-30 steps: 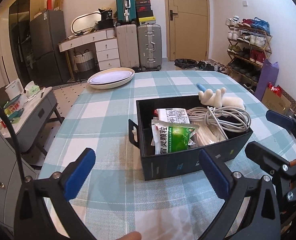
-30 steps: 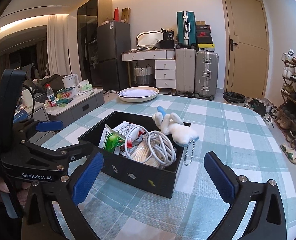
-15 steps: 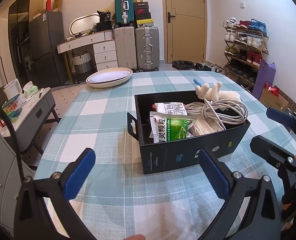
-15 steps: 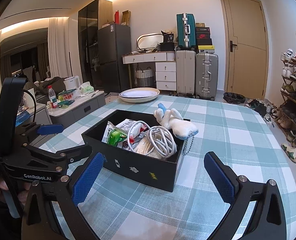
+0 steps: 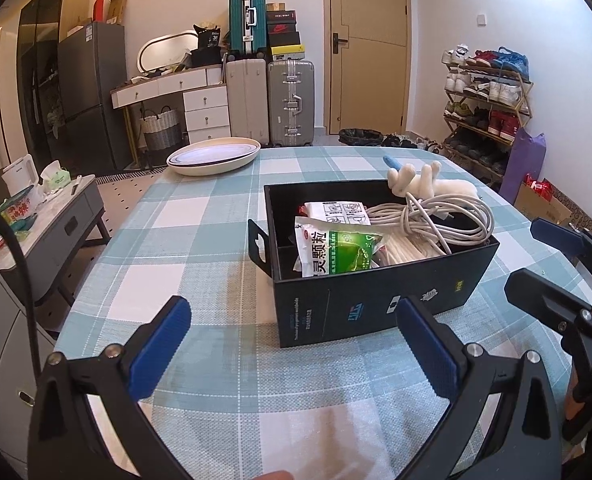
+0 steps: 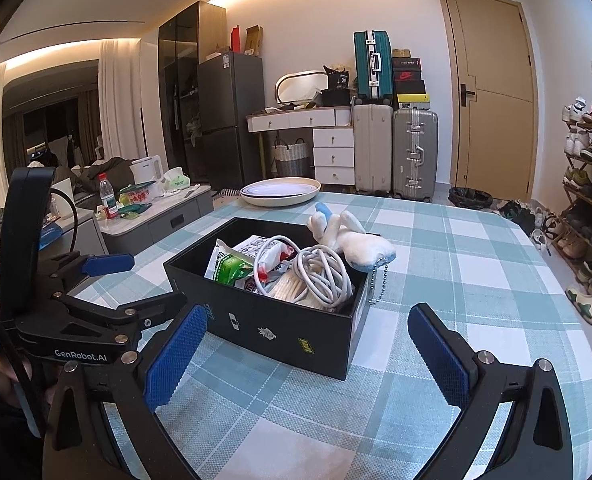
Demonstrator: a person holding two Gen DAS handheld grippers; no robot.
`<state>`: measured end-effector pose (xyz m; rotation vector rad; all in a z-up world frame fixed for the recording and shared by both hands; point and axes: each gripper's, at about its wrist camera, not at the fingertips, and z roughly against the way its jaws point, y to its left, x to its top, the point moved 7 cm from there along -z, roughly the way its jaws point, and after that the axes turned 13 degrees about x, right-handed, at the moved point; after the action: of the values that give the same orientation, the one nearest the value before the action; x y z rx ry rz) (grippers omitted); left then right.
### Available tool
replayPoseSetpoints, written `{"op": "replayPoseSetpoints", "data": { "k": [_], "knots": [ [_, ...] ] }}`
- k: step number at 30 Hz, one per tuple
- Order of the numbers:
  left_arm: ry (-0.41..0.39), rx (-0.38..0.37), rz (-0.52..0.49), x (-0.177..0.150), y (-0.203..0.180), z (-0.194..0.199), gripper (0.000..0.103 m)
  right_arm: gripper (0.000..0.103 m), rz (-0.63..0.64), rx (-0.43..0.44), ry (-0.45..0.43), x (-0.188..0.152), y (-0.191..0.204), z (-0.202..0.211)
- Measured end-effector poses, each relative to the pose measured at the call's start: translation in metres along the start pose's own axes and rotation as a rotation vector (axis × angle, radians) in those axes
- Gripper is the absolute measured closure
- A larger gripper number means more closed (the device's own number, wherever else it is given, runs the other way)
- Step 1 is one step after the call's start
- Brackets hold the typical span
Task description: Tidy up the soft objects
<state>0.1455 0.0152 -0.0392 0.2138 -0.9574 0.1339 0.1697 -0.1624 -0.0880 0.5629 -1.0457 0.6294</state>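
Left gripper (image 5: pixel 291 344): jaws spread wide, holding nothing; the black box (image 5: pixel 380 300) sits further ahead of them than a second ago.
Right gripper (image 6: pixel 316 344): likewise released and bare, also drawn back.
Meaning: both retreating; the sorting may be finished or paused, I cannot tell which.
Soft things: green sachet (image 5: pixel 338 250), coiled cable (image 5: pixel 436 220) inside; plush toy (image 6: pixel 356 244) draped over the far rim.
Beyond: plates (image 5: pixel 213 156), well past the box.
Obstructions: none between jaws and box.

Each camera looks forward along its own claw's fingers, low over the table (image 5: pixel 199 216). Both views share the black box (image 5: pixel 376 300) ahead, near; the right view faces it from further right.
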Motion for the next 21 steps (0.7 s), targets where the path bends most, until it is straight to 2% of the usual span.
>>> {"op": "replayPoseSetpoints", "data": {
  "k": [21],
  "knots": [
    [-0.039, -0.010, 0.020, 0.0006, -0.0001, 0.0041, 0.000, 0.001, 0.018, 0.004, -0.053, 0.0023, 0.0036, 0.0092]
  ]
}}
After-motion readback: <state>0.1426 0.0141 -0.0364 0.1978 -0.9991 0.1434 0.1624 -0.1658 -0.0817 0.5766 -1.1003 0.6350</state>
